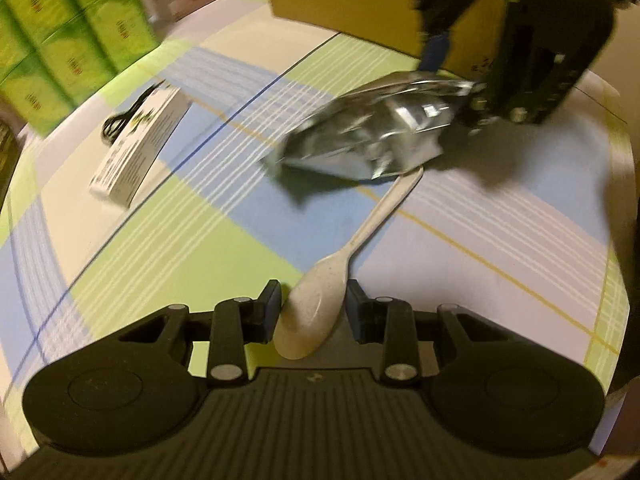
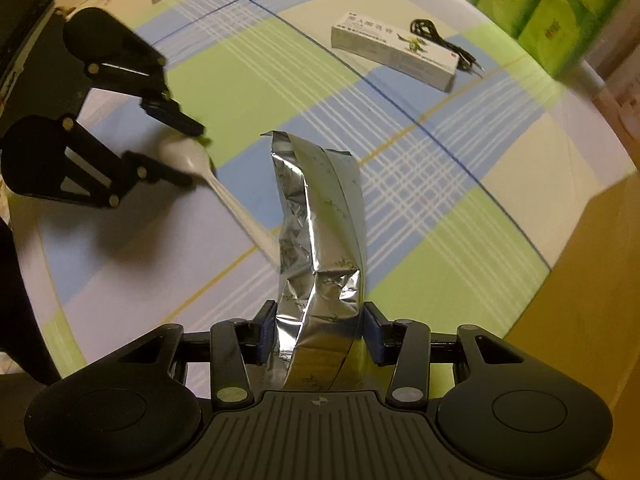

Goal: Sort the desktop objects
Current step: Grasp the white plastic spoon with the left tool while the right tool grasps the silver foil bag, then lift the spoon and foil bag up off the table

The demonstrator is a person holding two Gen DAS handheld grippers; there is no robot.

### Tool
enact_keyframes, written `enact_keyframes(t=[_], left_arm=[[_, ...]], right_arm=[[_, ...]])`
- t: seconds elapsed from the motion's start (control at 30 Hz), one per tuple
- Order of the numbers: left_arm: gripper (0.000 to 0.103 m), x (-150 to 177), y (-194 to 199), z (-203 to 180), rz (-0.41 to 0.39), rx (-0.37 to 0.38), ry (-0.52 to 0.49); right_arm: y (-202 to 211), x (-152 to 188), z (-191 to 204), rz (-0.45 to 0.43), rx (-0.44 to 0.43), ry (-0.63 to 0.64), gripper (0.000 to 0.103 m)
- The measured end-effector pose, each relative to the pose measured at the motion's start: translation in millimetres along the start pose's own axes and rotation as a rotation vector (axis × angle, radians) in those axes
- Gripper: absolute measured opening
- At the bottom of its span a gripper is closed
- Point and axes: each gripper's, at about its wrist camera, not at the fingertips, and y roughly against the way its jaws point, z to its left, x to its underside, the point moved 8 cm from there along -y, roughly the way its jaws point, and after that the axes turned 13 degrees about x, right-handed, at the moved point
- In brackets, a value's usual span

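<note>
A: The left claw, seen from its own wrist, has its jaws part open with the bowl of a speckled cream plastic spoon between them. I can't tell whether the pads touch the bowl yet. The handle runs forward, its far end tucked under a crinkled silver foil pouch.

B: How would it handle?

A: Light and stiff, I'd judge, and smooth enough to slip. The neck just ahead of the bowl looks a surer hold.

B: And the right wrist view?

A: The right claw brackets the near end of that foil pouch, which stretches forward over the checked green-and-blue bench. The jaws stand close to its sides; whether they pinch it, I can't tell. It looks soft, crumpling and slick, so hold the flat sealed end.

B: Any containers?

A: A tan cardboard box right of the claw; its inside is hidden. Ahead lies a closed white carton beside a black cable.
</note>
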Motion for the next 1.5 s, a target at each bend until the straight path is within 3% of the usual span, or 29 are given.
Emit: enact_keyframes(t=[0.2,0.33,0.43,0.53,0.8,0.9,1.03,1.23,1.33,1.5], left_arm=[[0.029,19,13,2,0.005,-0.082,0.173],[0.030,26,19,1,-0.012,-0.073,0.239],[0.042,27,20,-8,-0.034,-0.043,0.192],[0.052,31,18,-13,-0.041,-0.023,0.150],[0.053,35,17,-10,-0.048,0.000,0.123],[0.051,37,17,-6,-0.053,0.034,0.127],[0.032,39,19,-1,-0.055,0.052,0.162],[0.028,36,23,-3,-0.073,0.058,0.190],[0.028,32,24,-1,-0.081,0.022,0.200],[0.027,26,16,-9,-0.052,0.022,0.143]], right_arm=[[6,10,9,0.005,0.007,-0.004,0.042],[11,12,10,-0.012,0.019,0.001,0.046],[16,13,8,-0.020,0.035,0.002,0.059],[19,14,6,-0.025,0.040,-0.004,0.064],[15,11,8,-0.009,0.009,0.031,0.065],[11,8,8,0.003,0.001,0.040,0.066],[8,4,5,0.005,-0.006,0.035,0.072],[3,2,3,-0.003,-0.016,0.031,0.074],[-1,1,4,0.001,-0.019,0.036,0.074],[-1,1,3,-0.003,-0.027,0.039,0.074]])
